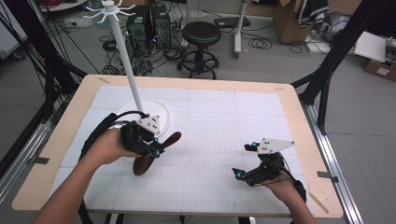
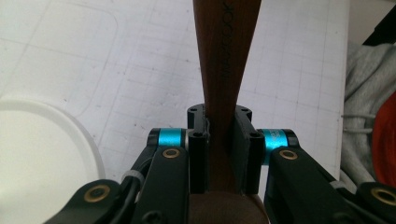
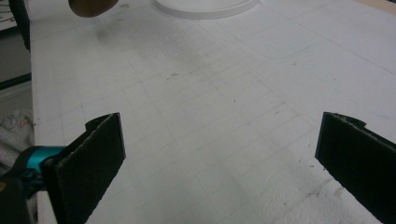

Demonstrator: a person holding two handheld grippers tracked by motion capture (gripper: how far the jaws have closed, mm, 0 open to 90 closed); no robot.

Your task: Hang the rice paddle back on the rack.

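**Left claw clamped on wooden piece, right claw idle and wide**

Left hand (image 1: 108,145): forearm comes in from the bottom-left, wrist roughly level, hand wrapped around the gripper body. Left gripper (image 1: 158,150) points toward table centre-right, its grey plate on top, cable looping back over the wrist. Held above the white mat (image 1: 210,121), not resting on it.

Jaw state, left: closed on the brown wooden piece (image 2: 226,56). In the left gripper view both pads press its narrow waist from either side, no gap visible.

Wooden piece: flat, dark brown, narrow at the grip and widening both ways. In the high view its long axis runs diagonally across the claw line: one rounded end up and to the right of the jaws, the other down and left of them, below the hand. In the left gripper view it runs straight ahead between the jaws toward the top edge, with another rounded part just under them.

White stand (image 1: 125,51): its round base sits just behind the left claw, pole tilting up and away.

Right hand (image 1: 280,182): low at bottom-right, palm under the gripper body. Right gripper (image 1: 245,161) points left toward table centre, well apart from the wooden piece. Jaws wide apart, nothing between them, just mat ahead.
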